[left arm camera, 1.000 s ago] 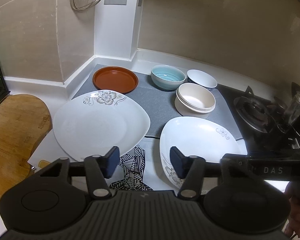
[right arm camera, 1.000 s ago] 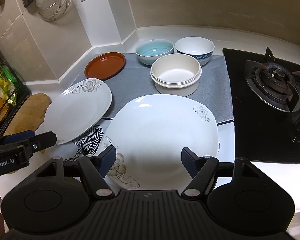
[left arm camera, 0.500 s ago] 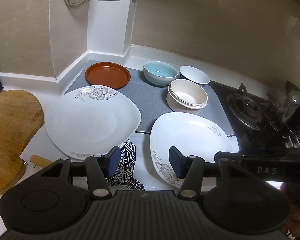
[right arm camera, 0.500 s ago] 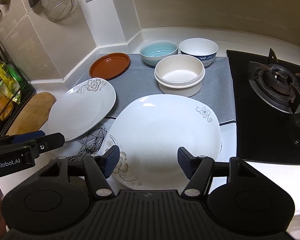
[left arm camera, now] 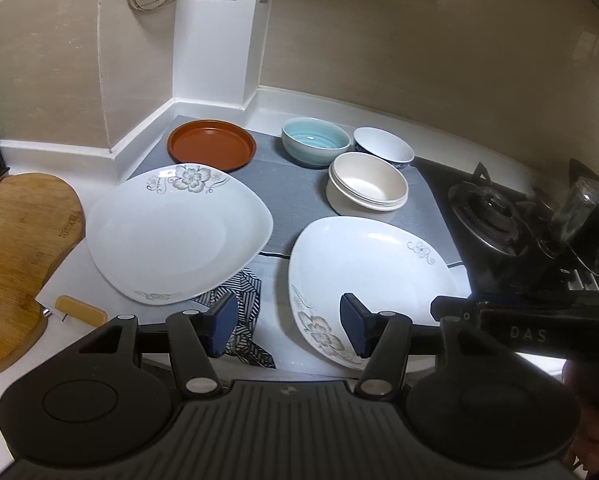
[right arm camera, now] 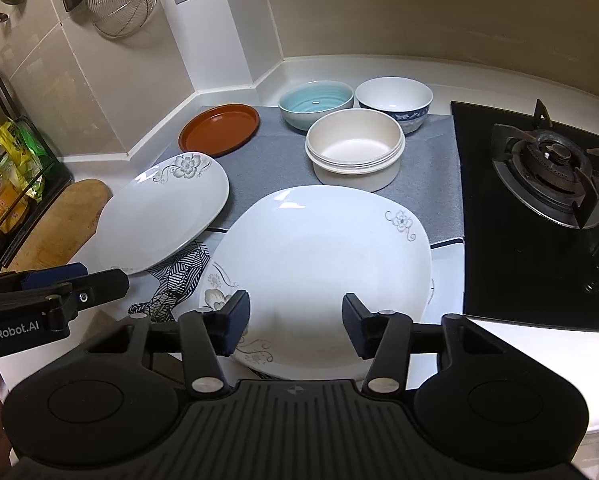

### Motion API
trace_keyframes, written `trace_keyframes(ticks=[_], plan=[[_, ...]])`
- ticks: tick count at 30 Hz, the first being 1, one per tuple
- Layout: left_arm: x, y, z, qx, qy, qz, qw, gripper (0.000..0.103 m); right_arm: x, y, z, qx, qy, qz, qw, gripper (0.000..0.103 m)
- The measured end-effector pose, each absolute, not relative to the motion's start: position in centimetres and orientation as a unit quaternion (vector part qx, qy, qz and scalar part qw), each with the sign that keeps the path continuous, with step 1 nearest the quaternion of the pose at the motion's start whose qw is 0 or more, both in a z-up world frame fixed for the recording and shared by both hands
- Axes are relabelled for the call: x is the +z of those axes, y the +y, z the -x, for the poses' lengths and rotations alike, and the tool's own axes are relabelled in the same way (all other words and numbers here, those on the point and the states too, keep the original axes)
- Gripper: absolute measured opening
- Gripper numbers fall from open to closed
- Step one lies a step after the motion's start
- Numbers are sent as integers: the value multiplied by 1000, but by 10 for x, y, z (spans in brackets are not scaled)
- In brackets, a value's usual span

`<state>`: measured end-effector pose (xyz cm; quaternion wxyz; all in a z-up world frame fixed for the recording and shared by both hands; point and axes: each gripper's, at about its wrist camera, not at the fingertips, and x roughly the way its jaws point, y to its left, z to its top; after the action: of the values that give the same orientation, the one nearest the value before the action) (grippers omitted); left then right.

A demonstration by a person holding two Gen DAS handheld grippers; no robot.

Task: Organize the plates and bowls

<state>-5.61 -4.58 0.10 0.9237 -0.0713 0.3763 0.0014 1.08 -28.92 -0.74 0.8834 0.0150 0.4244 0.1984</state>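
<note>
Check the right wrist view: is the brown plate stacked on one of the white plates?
No, the brown plate lies alone on the grey mat, apart from both white plates.

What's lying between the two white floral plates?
A black-and-white patterned cloth shows in the gap between the left plate and right plate, clearest in the right wrist view.

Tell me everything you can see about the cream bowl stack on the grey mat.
The cream bowl stack looks like several matte, straight-walled bowls nested upright, their rims showing as layered lines; how many is unclear. It looks empty and stands on the grey mat, in front of the light blue bowl and the blue-patterned white bowl, just behind the nearer white floral plate. Nothing grips it.
</note>
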Motion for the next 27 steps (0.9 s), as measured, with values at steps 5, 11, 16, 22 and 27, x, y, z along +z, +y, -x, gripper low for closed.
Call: trace_keyframes(ticks=[5, 11, 16, 22, 27], plan=[[2, -53, 60, -5, 375, 69, 925, 49, -7, -295, -6, 206, 417, -12, 885, 37], [3, -63, 66, -8, 369, 61, 927, 23, -8, -303, 0, 213, 411, -12, 887, 31], [3, -66, 71, -8, 362, 63, 930, 20, -6, -306, 4, 216, 399, -2, 891, 26], [-5, -60, 65, -9, 360, 78, 930, 20, -4, -301, 5, 232, 390, 9, 891, 26], [-11, -45, 51, -21, 358, 92, 929, 20, -1, -293, -8, 227, 384, 5, 895, 26]])
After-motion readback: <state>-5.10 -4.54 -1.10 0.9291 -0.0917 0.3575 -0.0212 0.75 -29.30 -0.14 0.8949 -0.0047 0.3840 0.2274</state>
